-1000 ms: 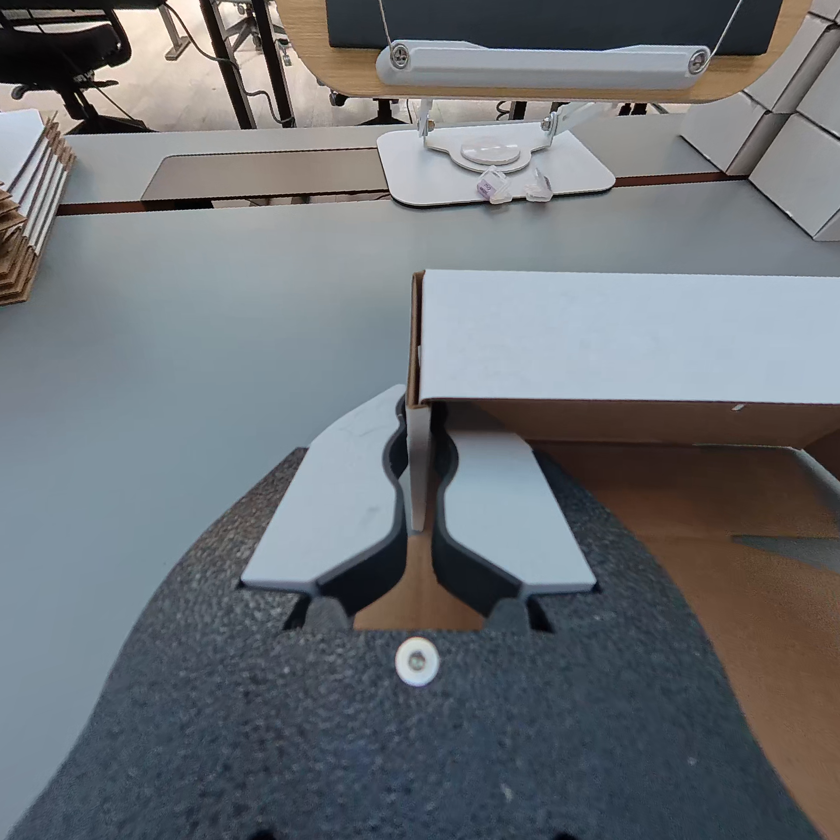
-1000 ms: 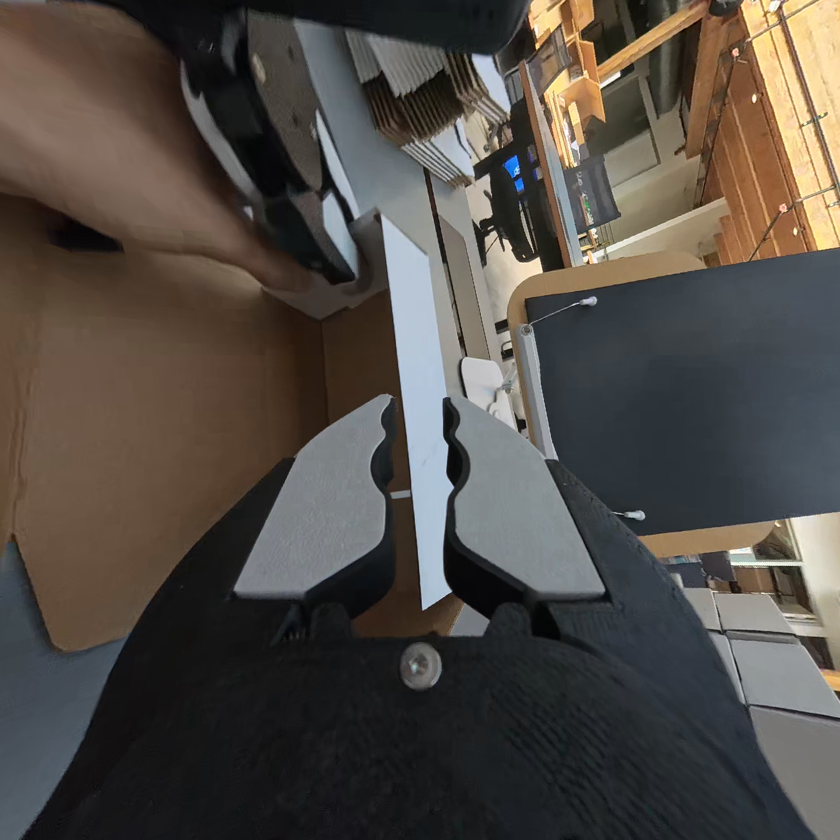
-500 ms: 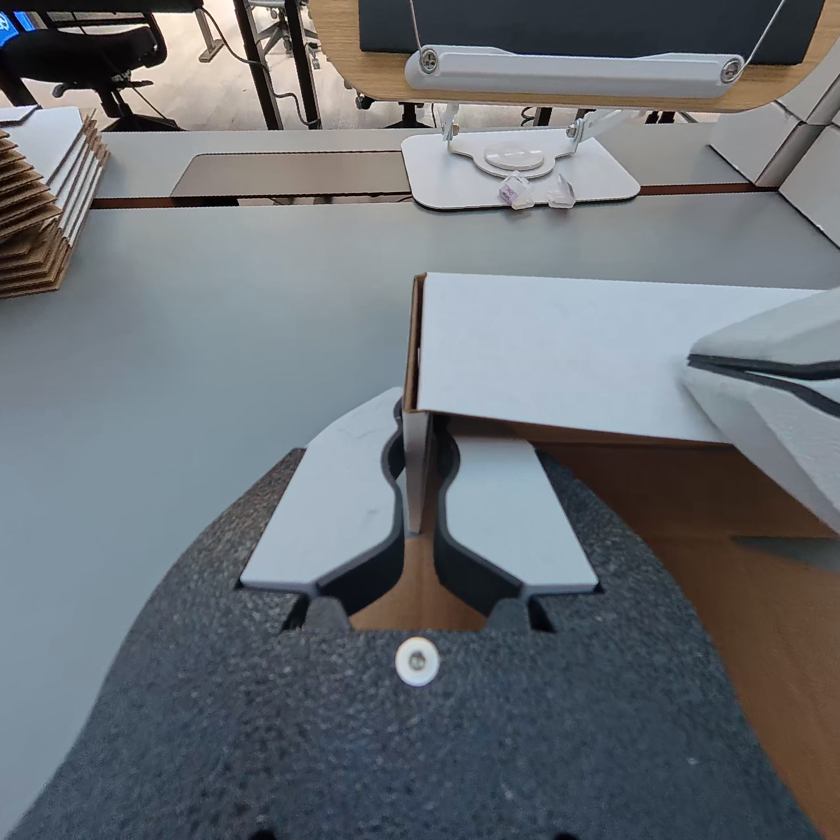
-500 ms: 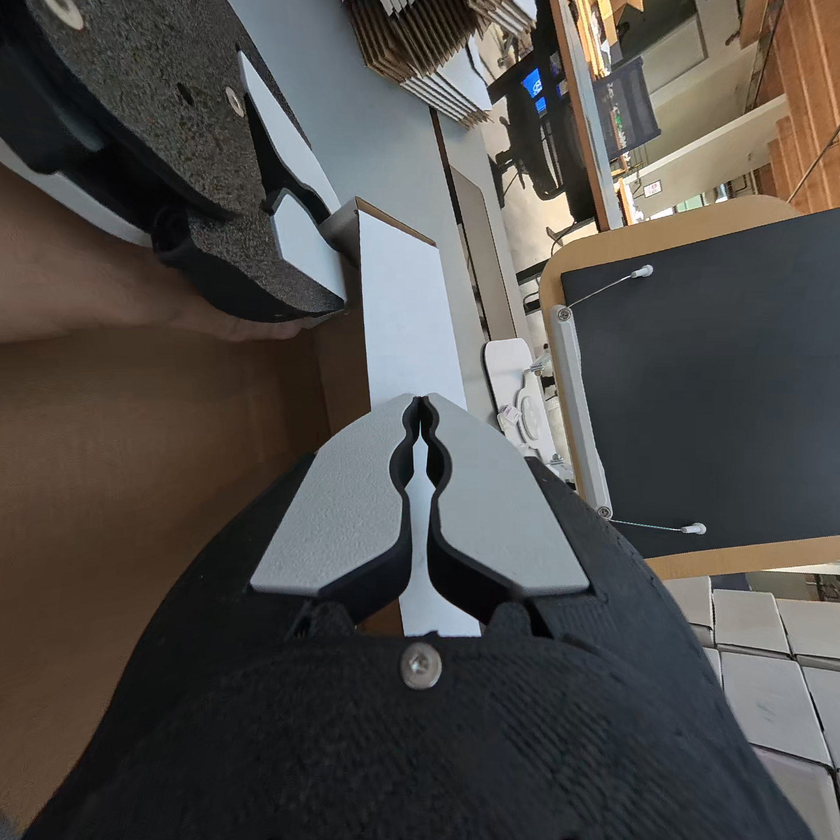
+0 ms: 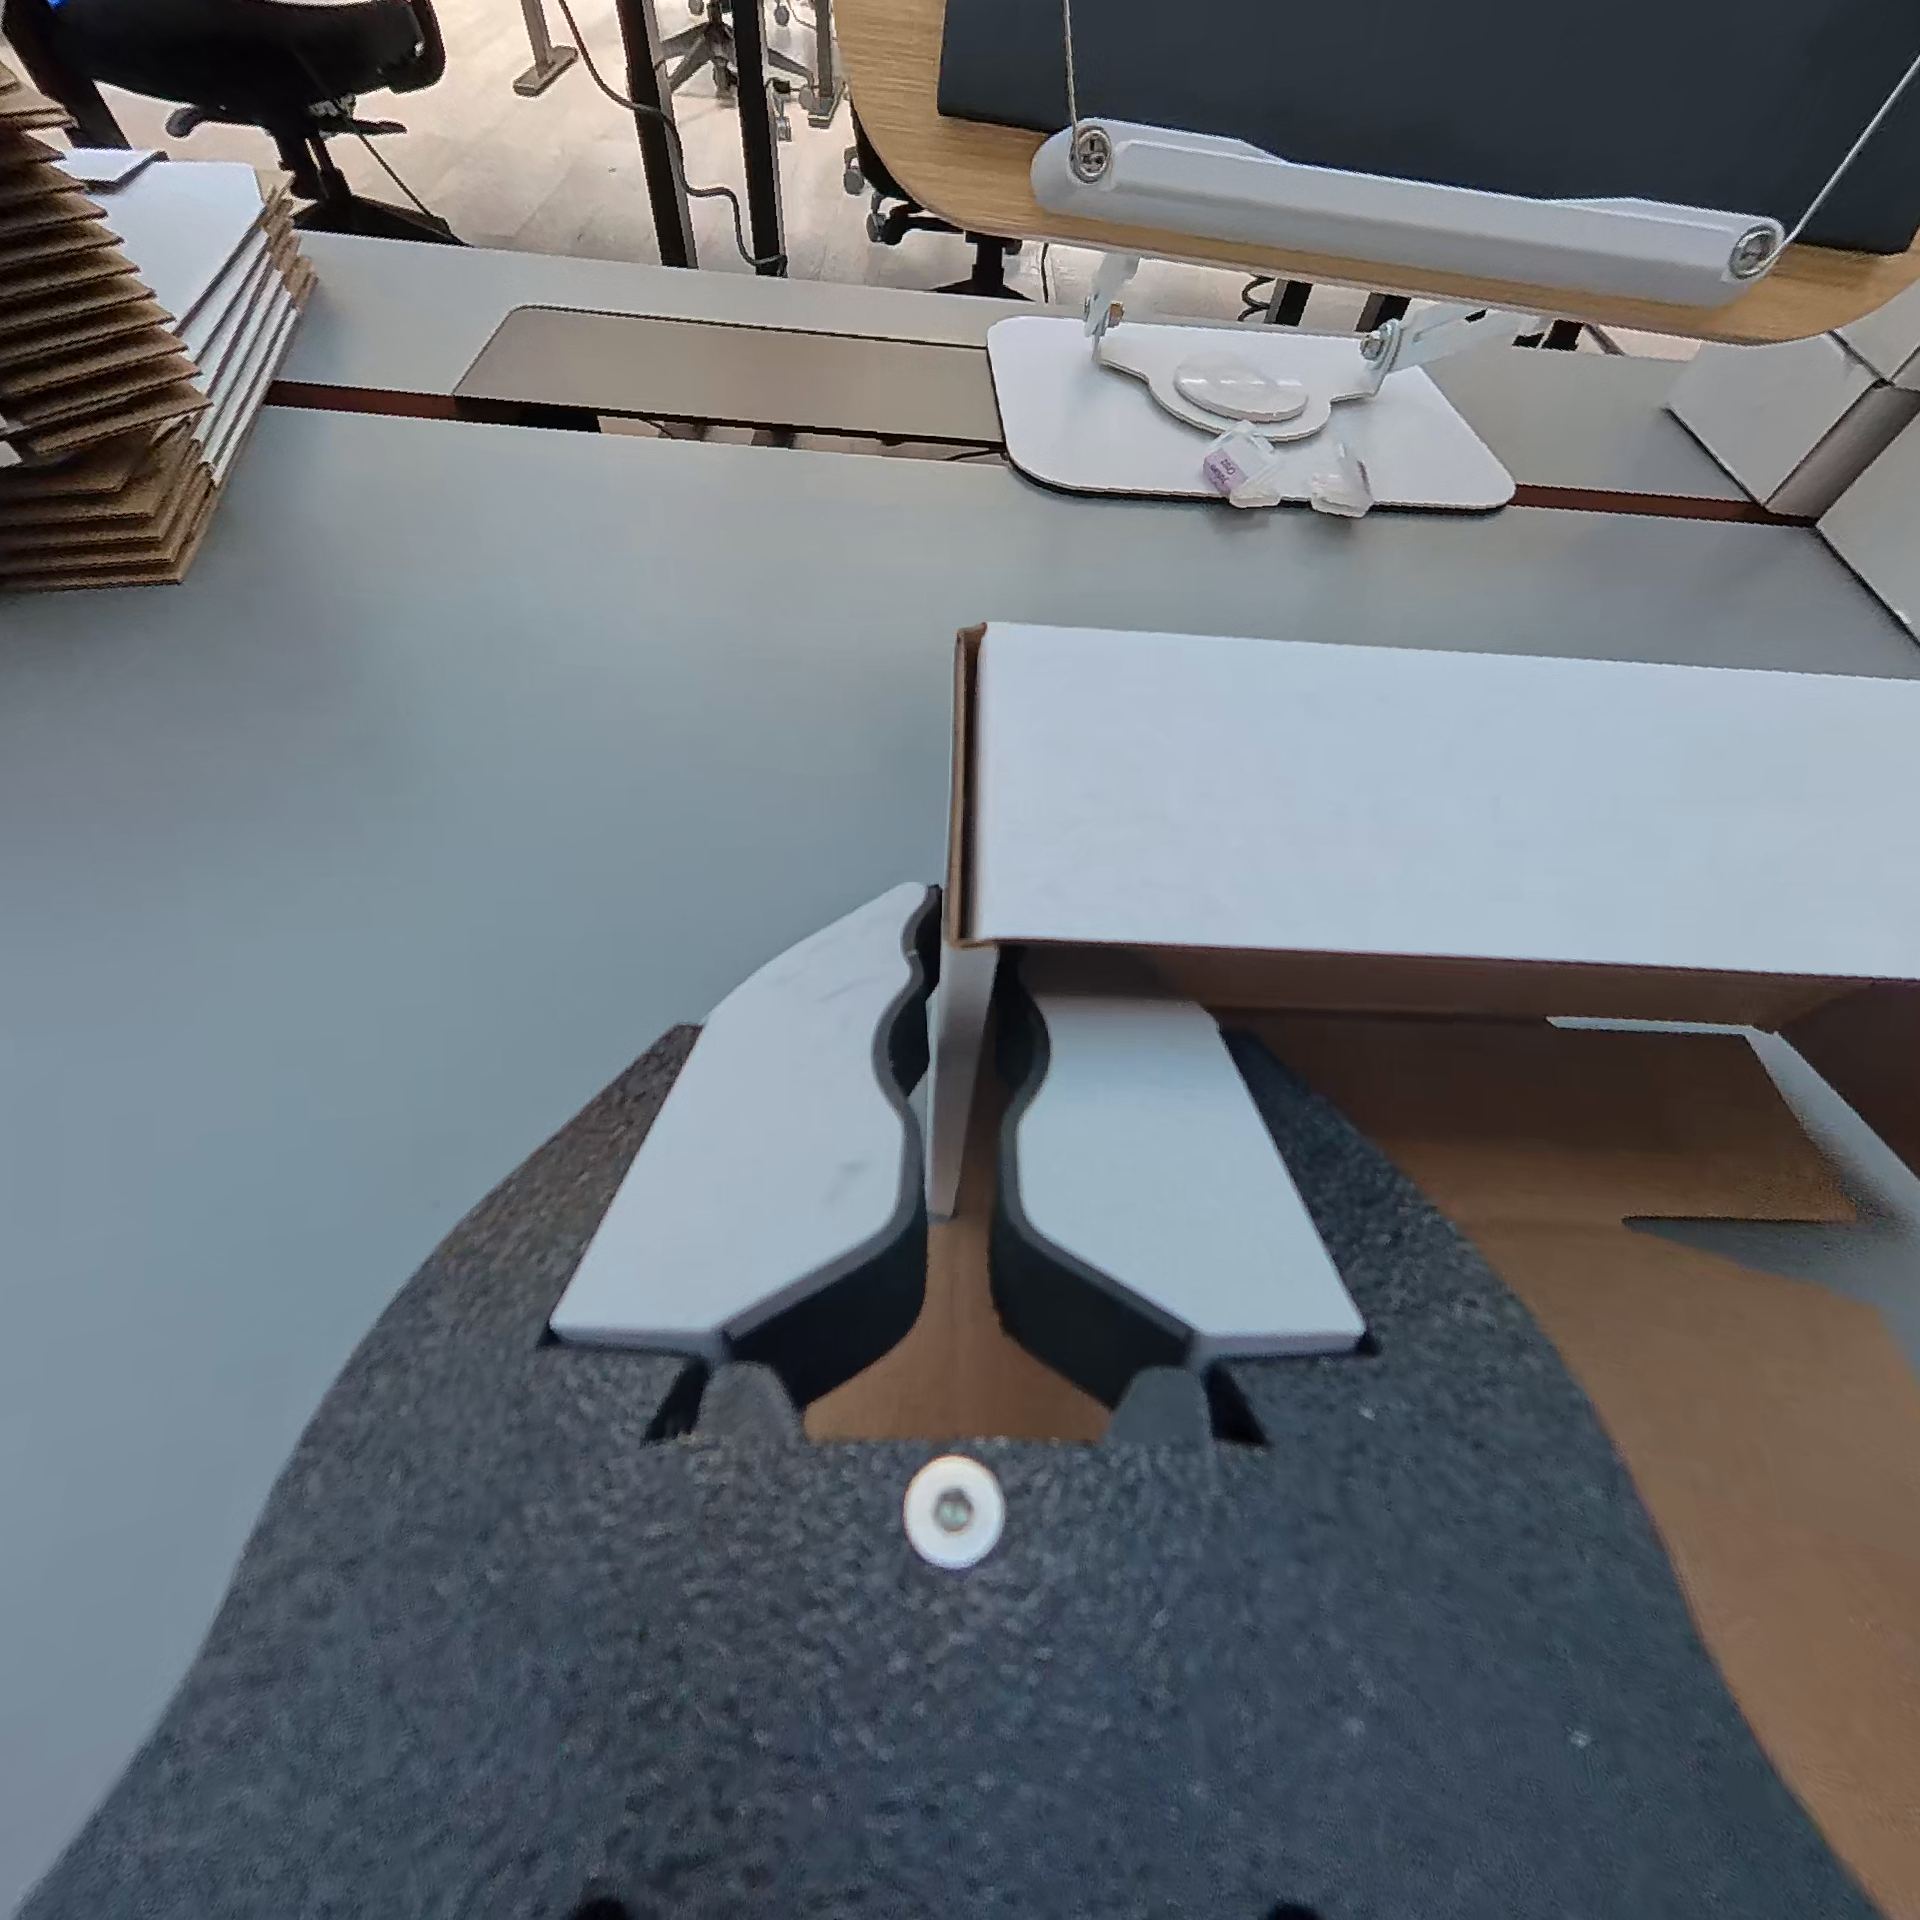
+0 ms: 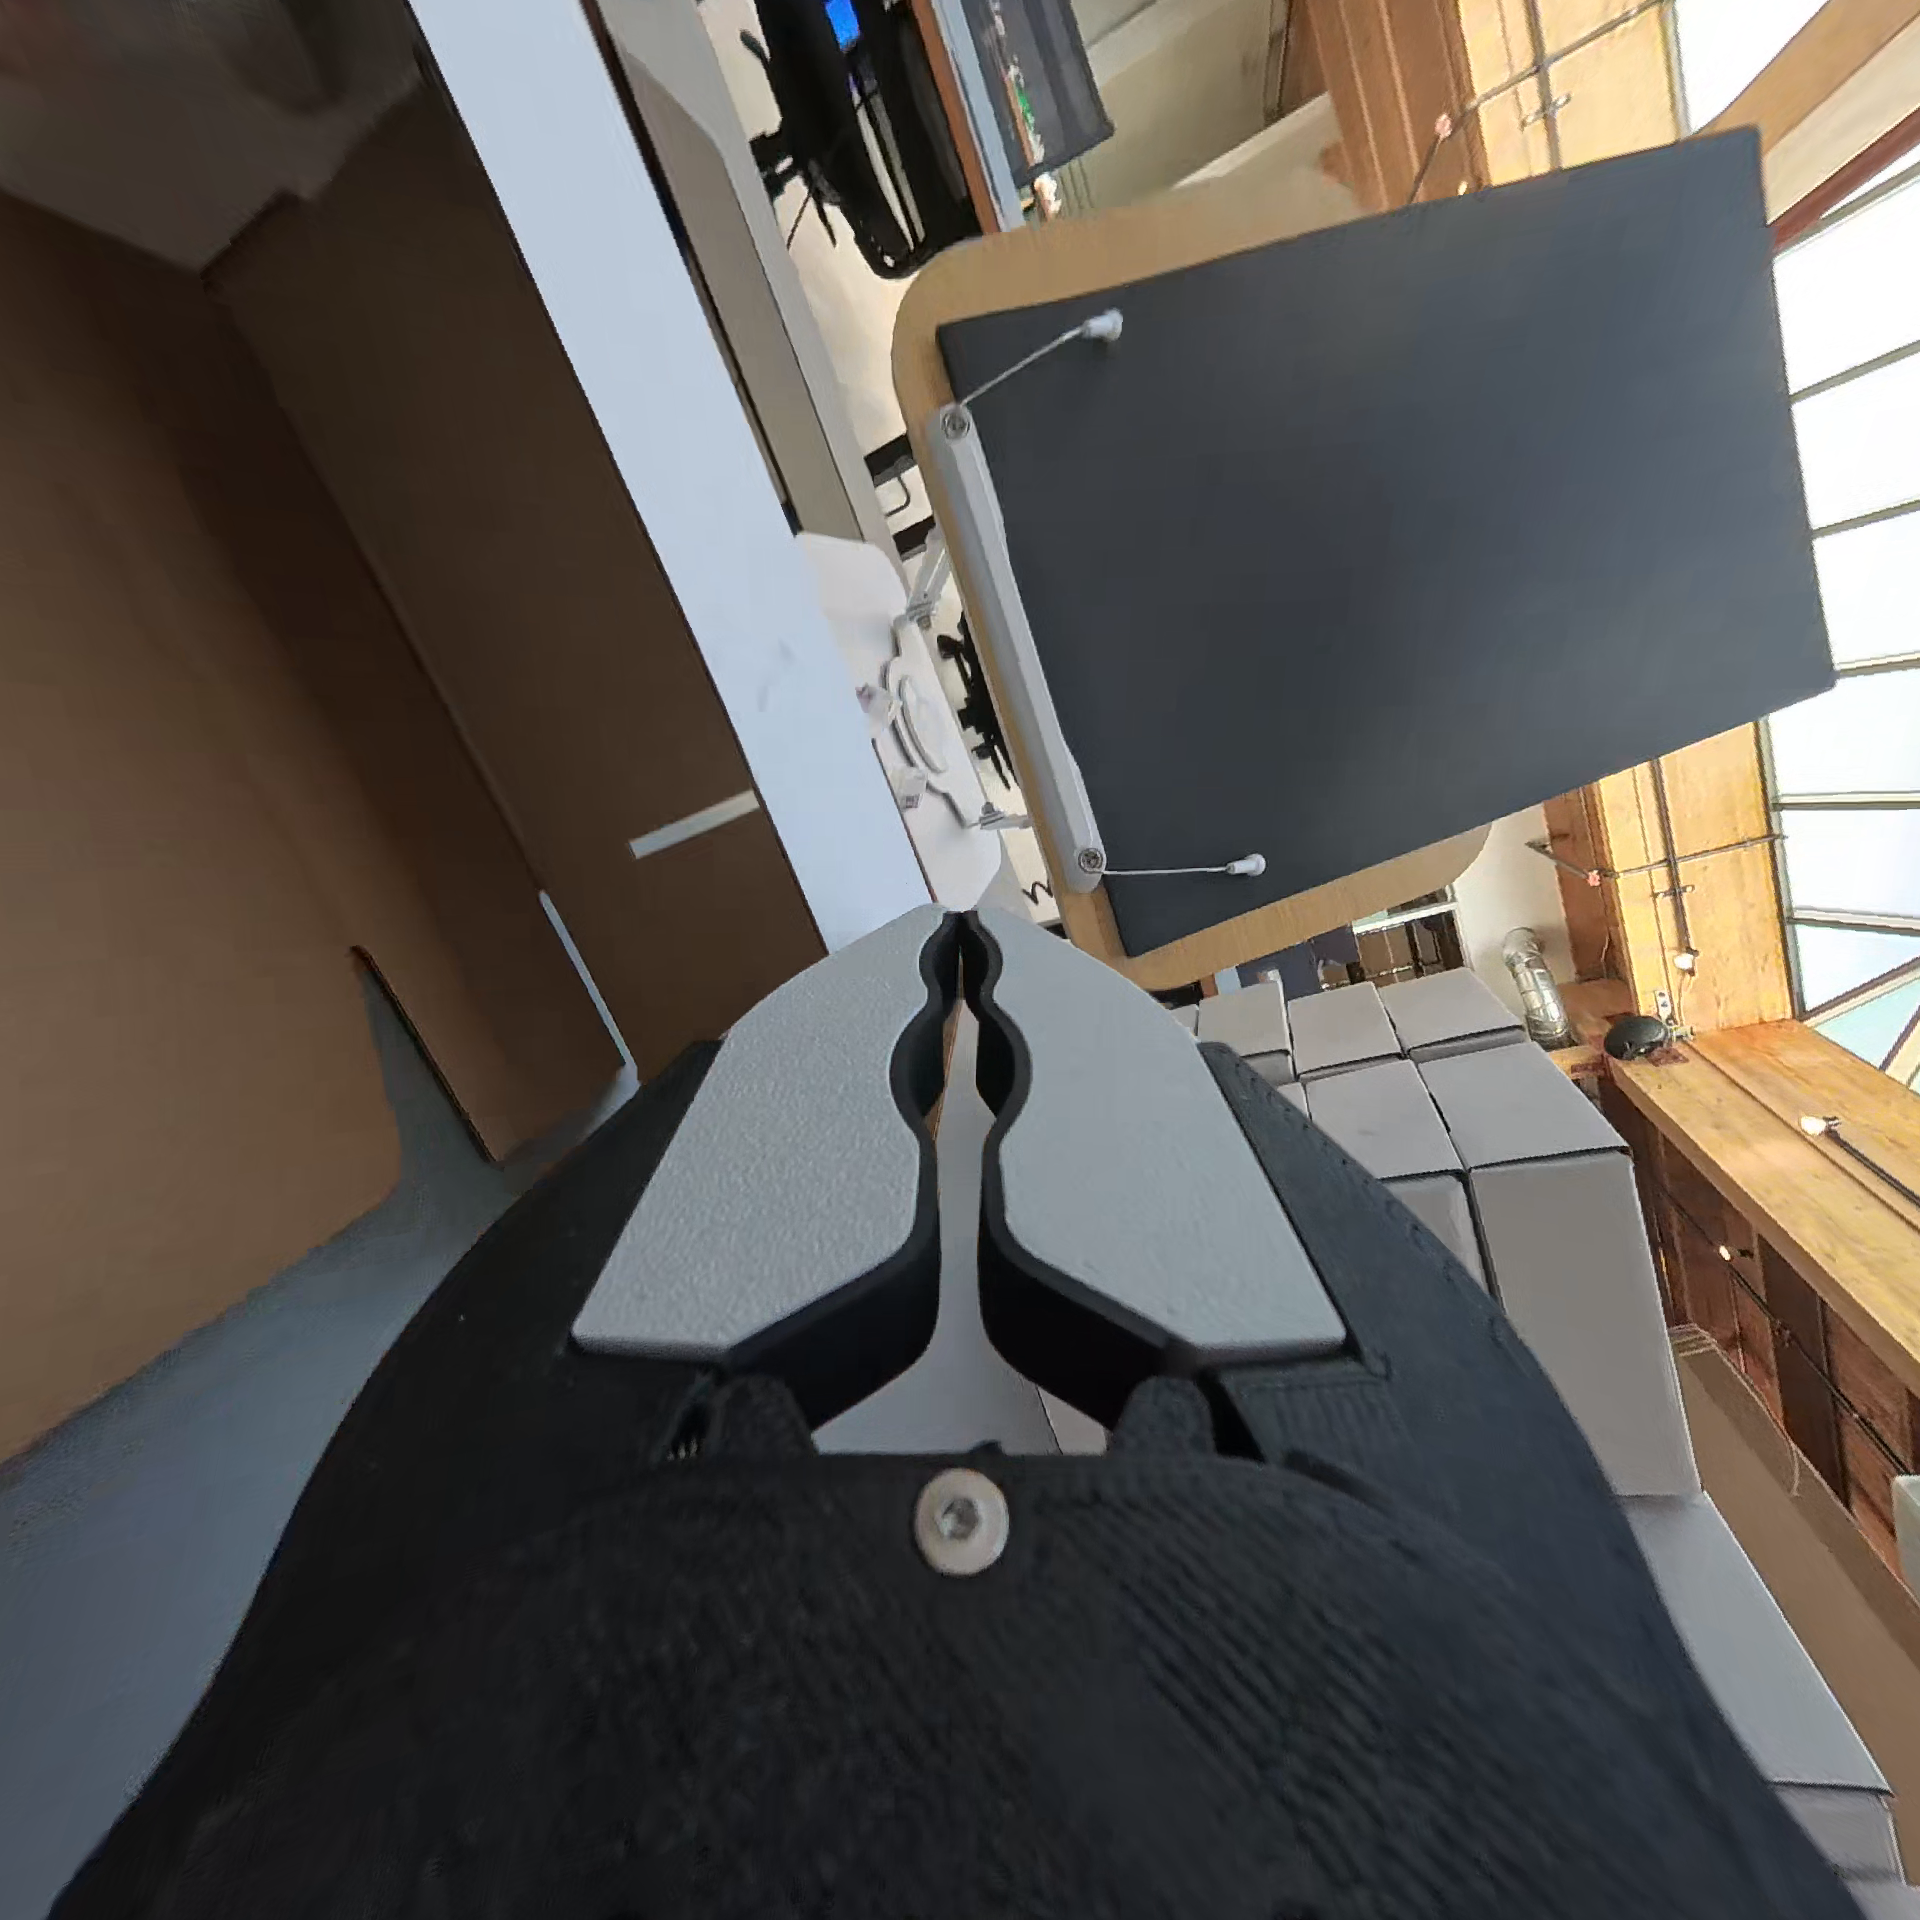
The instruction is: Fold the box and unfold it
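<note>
The box [image 5: 1403,800] lies on the grey table [image 5: 416,779], white outside and brown inside. Its long white panel stands folded up over the brown base [image 5: 1558,1299]. My left gripper [image 5: 961,966] is shut on the narrow white side flap [image 5: 956,1091] at the panel's left corner. In the right wrist view the same white panel [image 6: 665,447] runs up from between the fingers, with the brown inside [image 6: 260,675] to its left. My right gripper [image 6: 961,920] is shut on the edge of that panel near its right end. Neither gripper shows in the other's view.
A stack of flat cardboard blanks [image 5: 104,364] sits at the far left. A white stand base [image 5: 1247,416] holding a dark board [image 6: 1403,520] stands behind the box. Several folded white boxes [image 6: 1455,1122] are piled at the right.
My right gripper closed on the white panel, then moved along it to the right, out of the left wrist view. My left gripper stays shut on the side flap.
</note>
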Demonstrator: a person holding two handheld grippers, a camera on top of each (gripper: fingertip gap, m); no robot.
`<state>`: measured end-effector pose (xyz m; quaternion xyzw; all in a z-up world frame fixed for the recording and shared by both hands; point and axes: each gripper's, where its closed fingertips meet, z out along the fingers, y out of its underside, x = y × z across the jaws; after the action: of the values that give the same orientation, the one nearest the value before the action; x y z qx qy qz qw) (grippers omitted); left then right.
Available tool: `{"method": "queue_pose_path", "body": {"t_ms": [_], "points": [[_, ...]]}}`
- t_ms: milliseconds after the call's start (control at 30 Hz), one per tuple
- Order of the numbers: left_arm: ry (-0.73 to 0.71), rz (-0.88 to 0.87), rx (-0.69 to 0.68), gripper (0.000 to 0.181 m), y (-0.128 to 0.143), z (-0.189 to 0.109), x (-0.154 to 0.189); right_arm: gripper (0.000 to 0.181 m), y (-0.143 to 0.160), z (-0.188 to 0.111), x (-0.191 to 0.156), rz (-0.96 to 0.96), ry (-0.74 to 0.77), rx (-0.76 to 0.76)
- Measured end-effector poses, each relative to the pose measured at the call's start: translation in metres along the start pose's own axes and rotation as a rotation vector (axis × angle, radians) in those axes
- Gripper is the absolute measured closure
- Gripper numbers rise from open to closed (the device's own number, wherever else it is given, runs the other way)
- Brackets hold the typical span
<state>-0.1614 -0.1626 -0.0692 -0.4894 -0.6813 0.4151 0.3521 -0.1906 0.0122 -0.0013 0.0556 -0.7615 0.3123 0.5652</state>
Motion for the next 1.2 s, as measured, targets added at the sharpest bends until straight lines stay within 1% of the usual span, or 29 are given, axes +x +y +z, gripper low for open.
{"method": "queue_pose_path", "body": {"t_ms": [67, 167, 233, 267, 300, 400, 467, 567, 633, 700, 800, 900, 967, 1067, 1133, 1200], "points": [[-0.017, 0.002, 0.0, 0.174, 0.0, 0.0, -0.002, 0.181, 0.009, 0.009, -0.006, -0.045, -0.064, -0.049], [-0.034, -0.016, 0.001, 0.174, 0.0, -0.001, -0.005, 0.181, 0.01, 0.017, -0.031, -0.162, -0.18, -0.107], [-0.034, -0.019, 0.002, 0.174, 0.0, -0.001, -0.005, 0.181, 0.007, 0.021, -0.043, -0.208, -0.2, -0.136], [-0.036, -0.018, 0.002, 0.174, 0.0, -0.001, -0.006, 0.181, 0.005, 0.023, -0.047, -0.195, -0.204, -0.147], [-0.036, -0.019, 0.002, 0.174, 0.0, -0.001, -0.006, 0.181, 0.001, 0.025, -0.05, -0.155, -0.208, -0.145], [-0.042, -0.03, 0.004, 0.174, 0.0, -0.002, -0.007, 0.181, -0.013, 0.027, -0.055, 0.051, -0.228, -0.098], [-0.046, -0.027, 0.005, 0.175, 0.0, -0.003, -0.008, 0.181, -0.022, 0.03, -0.056, 0.24, -0.252, -0.037], [-0.068, 0.035, -0.001, 0.175, 0.002, -0.005, -0.006, 0.181, -0.038, 0.032, -0.054, 0.577, -0.325, 0.081], [-0.088, 0.078, -0.003, 0.175, 0.002, -0.006, -0.006, 0.181, -0.047, 0.031, -0.048, 0.73, -0.355, 0.162], [-0.105, 0.121, -0.006, 0.175, 0.003, -0.006, -0.007, 0.181, -0.051, 0.031, -0.046, 0.789, -0.346, 0.203], [-0.121, 0.16, -0.008, 0.175, 0.003, -0.006, -0.007, 0.181, -0.053, 0.033, -0.042, 0.828, -0.323, 0.244], [-0.121, 0.16, -0.009, 0.175, 0.003, -0.006, -0.007, 0.181, -0.057, 0.032, -0.043, 0.87, -0.364, 0.27], [-0.096, 0.114, -0.009, 0.175, 0.003, -0.006, -0.008, 0.181, -0.056, 0.029, -0.05, 0.861, -0.405, 0.25], [-0.067, -0.037, 0.018, 0.176, 0.0, -0.008, -0.02, 0.181, -0.051, 0.013, -0.052, 0.908, -0.432, 0.232], [-0.052, -0.148, 0.05, 0.176, -0.003, -0.01, -0.029, 0.181, -0.044, -0.003, -0.05, 1.024, -0.459, 0.212], [-0.048, -0.194, 0.069, 0.176, -0.004, -0.012, -0.034, 0.181, -0.032, -0.016, -0.041, 1.2, -0.458, 0.221]]}}
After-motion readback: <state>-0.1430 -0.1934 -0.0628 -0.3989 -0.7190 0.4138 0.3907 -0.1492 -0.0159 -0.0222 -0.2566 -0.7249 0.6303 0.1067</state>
